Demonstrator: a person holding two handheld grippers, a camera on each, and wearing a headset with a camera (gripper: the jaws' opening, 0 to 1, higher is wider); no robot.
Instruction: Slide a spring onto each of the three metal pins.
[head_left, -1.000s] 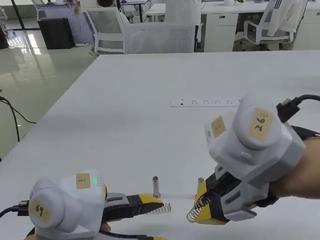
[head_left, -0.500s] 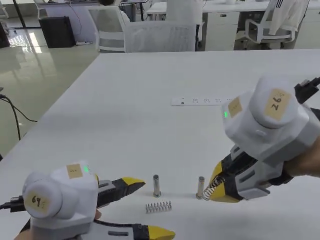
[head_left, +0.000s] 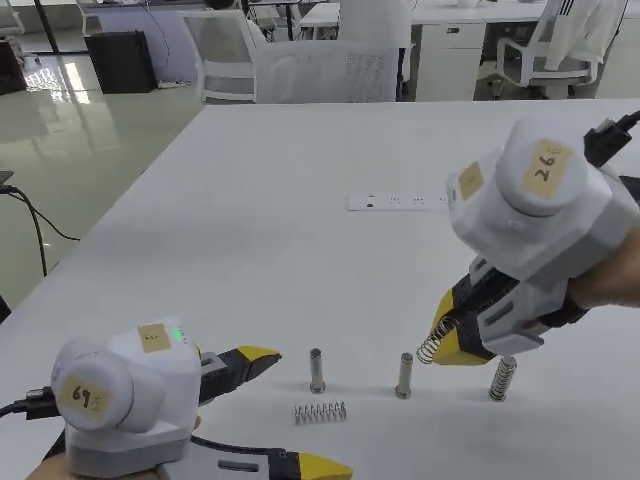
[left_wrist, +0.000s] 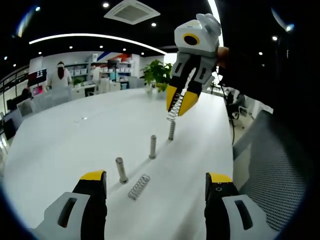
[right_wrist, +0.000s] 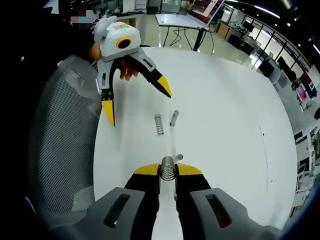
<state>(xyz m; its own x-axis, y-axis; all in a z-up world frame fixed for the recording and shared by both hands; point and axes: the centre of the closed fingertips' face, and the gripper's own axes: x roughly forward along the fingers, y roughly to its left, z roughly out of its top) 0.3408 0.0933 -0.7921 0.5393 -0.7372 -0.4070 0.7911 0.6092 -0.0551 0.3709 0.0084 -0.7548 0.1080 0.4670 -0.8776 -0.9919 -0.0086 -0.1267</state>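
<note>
The lower jaw of my left gripper (head_left: 290, 410) runs off the bottom of the head view, and my right hand (head_left: 612, 285) is cut by the frame's edge behind the right gripper (head_left: 448, 345); in the right gripper view that gripper's closed jaws and the coil between them cover all but the top of the middle pin (head_left: 404, 375); the right gripper hangs raised over the white table (head_left: 250, 220), nose tilted down, pinched tight on a held spring (head_left: 432, 340) that pokes out beyond its yellow tips, clear of the pins; whether the coil lines up over the middle pin, just below and ahead of those tips, I cannot tell; beneath the gripper's body stands the far pin (head_left: 508, 362), sleeved by a fitted spring (head_left: 500, 382); my left gripper lies low, rolled on its side, jaws spread wide; a loose spring (head_left: 320, 411) lies flat just ahead, between the lines of its two jaws, and the bare near pin (head_left: 316, 370) stands just off its upper tip.
</note>
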